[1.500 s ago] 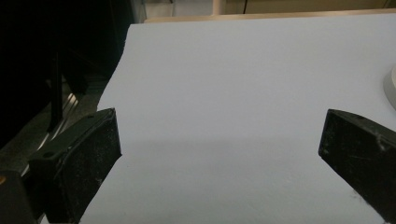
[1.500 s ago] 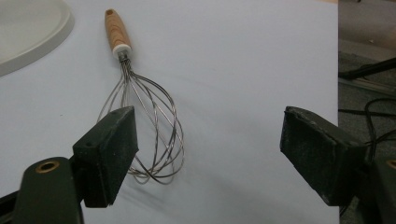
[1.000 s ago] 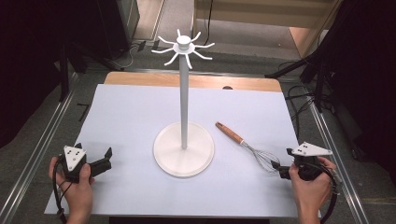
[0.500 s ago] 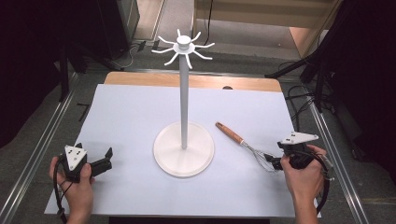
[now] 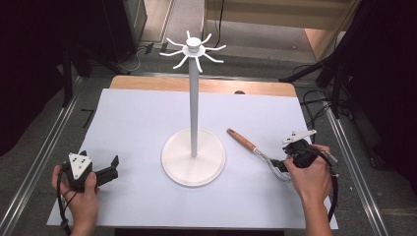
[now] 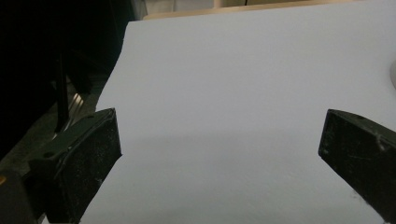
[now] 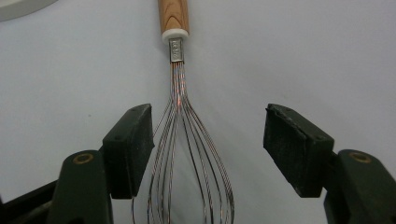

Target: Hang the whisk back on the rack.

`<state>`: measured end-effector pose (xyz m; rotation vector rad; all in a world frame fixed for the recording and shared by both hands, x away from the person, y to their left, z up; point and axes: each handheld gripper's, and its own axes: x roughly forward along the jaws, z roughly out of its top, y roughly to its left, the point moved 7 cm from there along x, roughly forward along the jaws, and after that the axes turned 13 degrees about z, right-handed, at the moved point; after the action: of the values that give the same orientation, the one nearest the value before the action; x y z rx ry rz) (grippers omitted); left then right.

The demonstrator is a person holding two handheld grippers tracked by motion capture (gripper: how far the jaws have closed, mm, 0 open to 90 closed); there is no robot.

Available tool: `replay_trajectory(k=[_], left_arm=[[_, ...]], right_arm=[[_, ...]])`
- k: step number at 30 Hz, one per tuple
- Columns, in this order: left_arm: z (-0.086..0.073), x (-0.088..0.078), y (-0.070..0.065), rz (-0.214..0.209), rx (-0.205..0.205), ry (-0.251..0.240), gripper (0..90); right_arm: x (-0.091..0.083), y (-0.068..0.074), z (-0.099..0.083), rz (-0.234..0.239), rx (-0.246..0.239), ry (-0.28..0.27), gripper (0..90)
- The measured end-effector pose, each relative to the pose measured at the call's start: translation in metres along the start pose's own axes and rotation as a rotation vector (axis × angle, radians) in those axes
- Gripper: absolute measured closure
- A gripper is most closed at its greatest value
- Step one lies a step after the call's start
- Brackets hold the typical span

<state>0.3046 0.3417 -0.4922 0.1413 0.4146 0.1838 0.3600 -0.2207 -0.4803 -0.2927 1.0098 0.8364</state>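
Whisk (image 5: pixel 259 153) lies on the white worktop (image 5: pixel 137 118), right of centre frame, wooden handle toward the stand (image 5: pixel 193 147).
Right tongs (image 7: pixel 208 140) gape wide around its wire loops, not yet closed; left tongs (image 6: pixel 219 154) spread wide over bare worktop at lower left. The ferrule stamp is too small to read.

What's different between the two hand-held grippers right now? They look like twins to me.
The right hand-held gripper has its open jaws on either side of the whisk wires; the left hand-held gripper has just bare white table cover between its jaws. The right one sits beside the whisk, right of the white stand; the left one sits far from both, near the table's front left corner. Both are black, open and held by a hand.
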Motion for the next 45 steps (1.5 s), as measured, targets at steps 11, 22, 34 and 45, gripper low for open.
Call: replay_trajectory(k=[11,22,34,45], left_arm=[[0.000,0.000,0.000,-0.005,-0.005,-0.001,0.0],[0.000,0.000,0.000,-0.007,-0.005,0.000,0.0],[0.000,0.001,0.001,-0.007,-0.018,0.006,0.0],[0.000,0.001,0.001,-0.011,-0.021,0.007,0.0]], right_arm=[[0.016,0.000,0.011,0.033,0.022,0.097,36.9],[0.028,-0.002,0.022,0.047,0.036,0.158,38.2],[0.032,-0.001,0.035,0.052,0.057,0.210,38.5],[0.032,-0.001,0.051,0.030,0.052,0.261,41.0]])
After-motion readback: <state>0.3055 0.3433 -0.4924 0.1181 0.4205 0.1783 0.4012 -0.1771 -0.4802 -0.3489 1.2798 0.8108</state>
